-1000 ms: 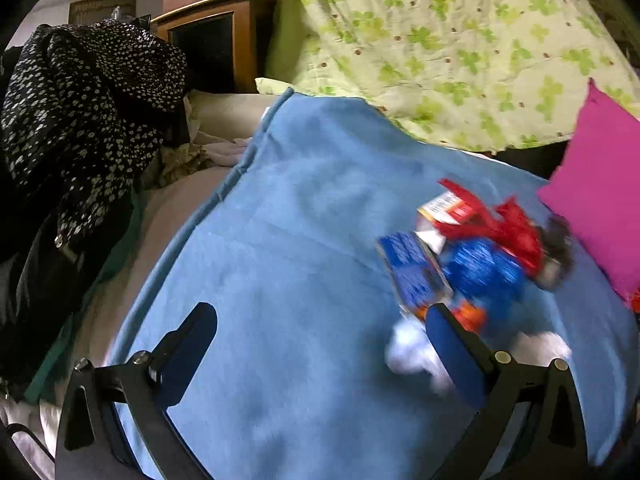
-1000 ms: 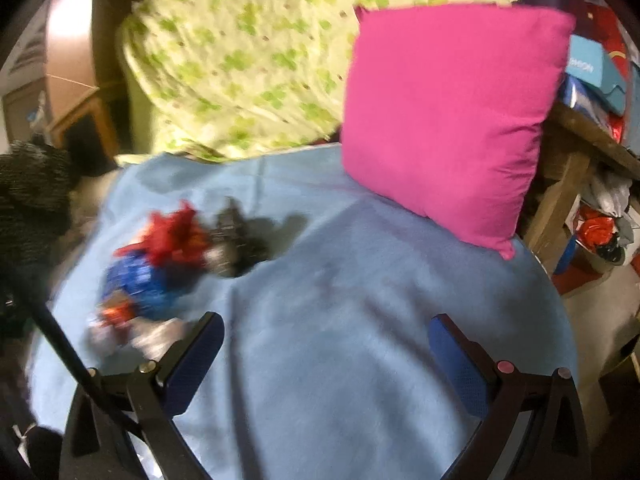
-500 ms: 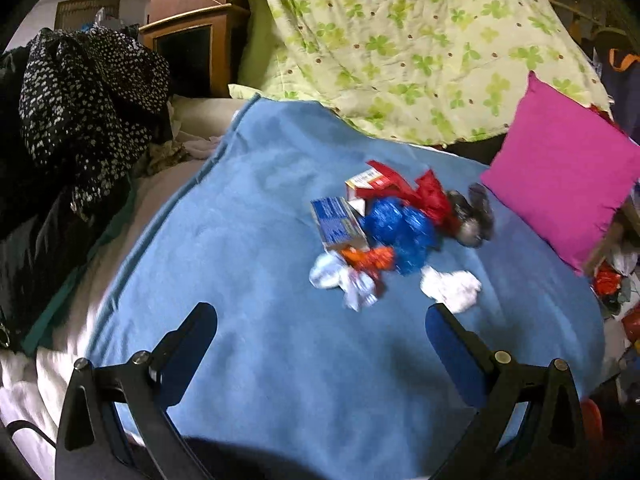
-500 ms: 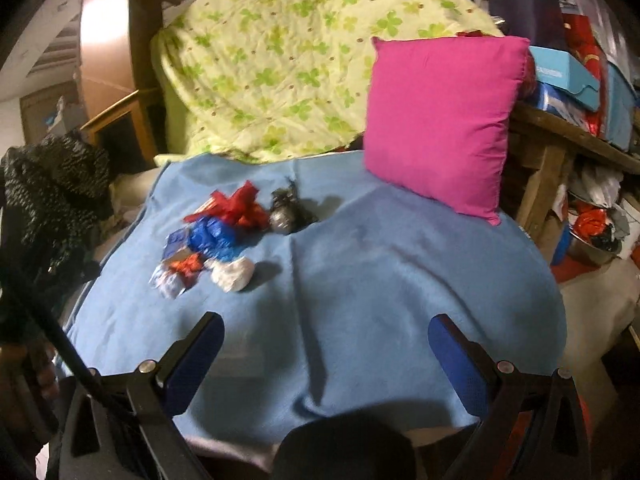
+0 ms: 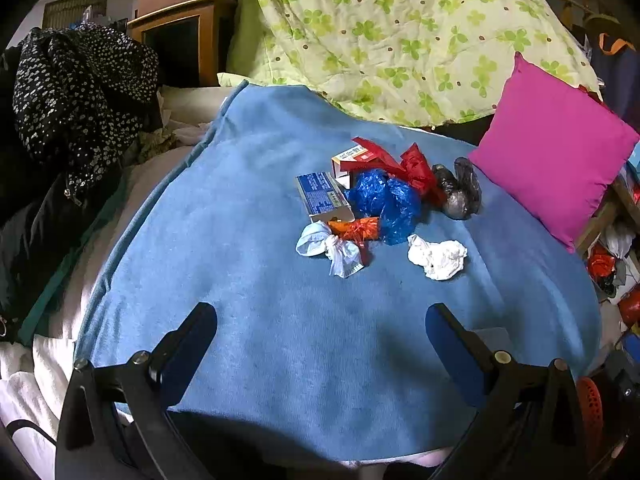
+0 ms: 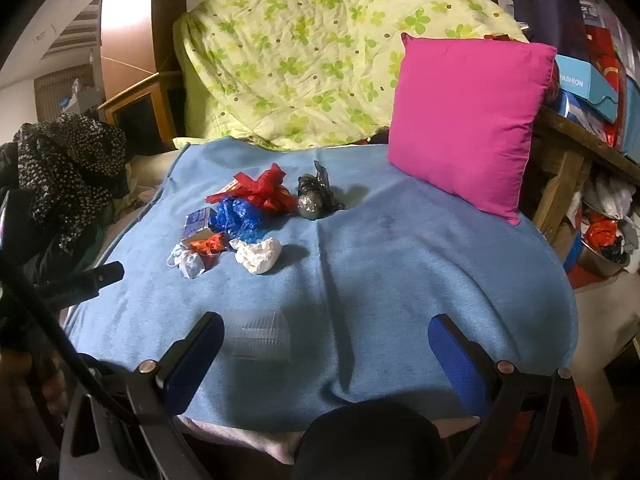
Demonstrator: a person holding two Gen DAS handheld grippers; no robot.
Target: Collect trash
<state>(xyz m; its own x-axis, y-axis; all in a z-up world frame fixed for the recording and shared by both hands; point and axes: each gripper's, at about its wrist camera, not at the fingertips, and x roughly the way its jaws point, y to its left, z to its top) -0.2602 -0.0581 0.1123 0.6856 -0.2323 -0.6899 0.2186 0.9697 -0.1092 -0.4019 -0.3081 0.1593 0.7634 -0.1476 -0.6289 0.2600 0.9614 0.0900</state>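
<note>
A heap of trash lies on a blue blanket (image 5: 248,280): a blue crumpled bag (image 5: 384,200), a red plastic wrapper (image 5: 412,168), a blue carton (image 5: 324,198), a red-and-white box (image 5: 350,158), an orange wrapper (image 5: 358,229), a white face mask (image 5: 330,248), a white paper wad (image 5: 438,258) and a dark grey bag (image 5: 458,190). The same heap shows in the right wrist view, with the paper wad (image 6: 258,256) nearest. My left gripper (image 5: 320,344) is open and empty, well short of the heap. My right gripper (image 6: 324,352) is open and empty over the blanket's (image 6: 400,280) front part.
A pink cushion (image 5: 556,164) leans at the blanket's right side. A green flowered quilt (image 5: 400,40) is piled behind. Dark spotted clothes (image 5: 76,92) hang at the left. A cluttered wooden shelf (image 6: 580,140) and floor clutter stand at the right. A clear ridged thing (image 6: 260,338) lies near the front edge.
Both grippers have pulled back and up from the heap, so the trash looks smaller and farther away. Nothing was taken hold of.
</note>
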